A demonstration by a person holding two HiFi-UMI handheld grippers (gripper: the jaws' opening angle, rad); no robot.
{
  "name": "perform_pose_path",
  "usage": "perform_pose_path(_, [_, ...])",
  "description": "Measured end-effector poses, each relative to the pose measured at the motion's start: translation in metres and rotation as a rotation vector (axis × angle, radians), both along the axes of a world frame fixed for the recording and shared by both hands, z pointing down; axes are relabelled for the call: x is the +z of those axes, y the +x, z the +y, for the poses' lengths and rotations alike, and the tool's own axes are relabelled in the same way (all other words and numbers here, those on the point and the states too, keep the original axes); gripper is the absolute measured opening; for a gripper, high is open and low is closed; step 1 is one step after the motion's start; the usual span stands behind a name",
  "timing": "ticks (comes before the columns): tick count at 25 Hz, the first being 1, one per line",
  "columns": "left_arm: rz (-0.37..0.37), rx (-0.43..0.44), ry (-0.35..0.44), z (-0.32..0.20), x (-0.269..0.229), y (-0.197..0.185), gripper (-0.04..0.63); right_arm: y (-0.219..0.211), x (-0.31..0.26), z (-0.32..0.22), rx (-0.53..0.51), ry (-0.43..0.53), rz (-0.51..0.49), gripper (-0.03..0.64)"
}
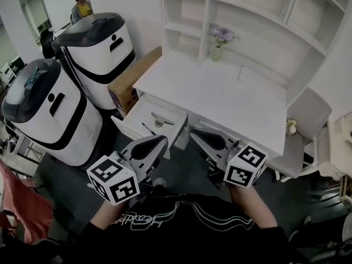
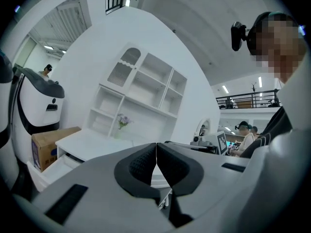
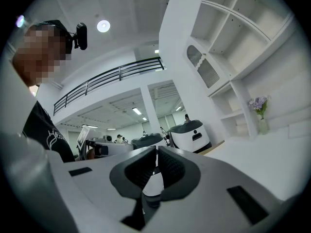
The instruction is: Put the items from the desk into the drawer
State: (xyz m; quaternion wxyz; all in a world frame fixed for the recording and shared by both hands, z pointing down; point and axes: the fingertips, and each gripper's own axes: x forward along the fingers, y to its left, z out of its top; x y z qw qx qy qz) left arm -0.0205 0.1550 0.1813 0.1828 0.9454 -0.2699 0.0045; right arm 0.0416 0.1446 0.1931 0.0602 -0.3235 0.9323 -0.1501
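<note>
In the head view the white desk [image 1: 220, 95] has a bare top apart from a vase of purple flowers [image 1: 220, 40] at the back. Its left drawer [image 1: 132, 126] is pulled out; a small metal clip [image 1: 161, 118] and a dark pen [image 1: 147, 128] lie inside. My left gripper [image 1: 158, 143] is held low in front of the drawer, shut with nothing in it. My right gripper [image 1: 198, 135] is beside it under the desk's front edge, also shut and empty. The left gripper view shows the pads of the left gripper [image 2: 156, 152] touching, and the right gripper view shows the right gripper [image 3: 156, 155] the same way.
Two large white-and-black rounded machines [image 1: 96, 56] [image 1: 44, 111] stand left of the desk, with a cardboard box [image 1: 132, 81] between them and it. A white chair [image 1: 308, 120] stands at the right. The hutch shelves [image 1: 247, 15] rise behind the desk. A person [image 1: 81, 7] stands far back.
</note>
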Motion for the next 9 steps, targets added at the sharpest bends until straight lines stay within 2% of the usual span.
perform_pose_path(9, [0.000,-0.002,0.008,0.009,-0.001,0.003,0.021,0.004,-0.004,0.013,-0.010,0.003,0.011,0.049])
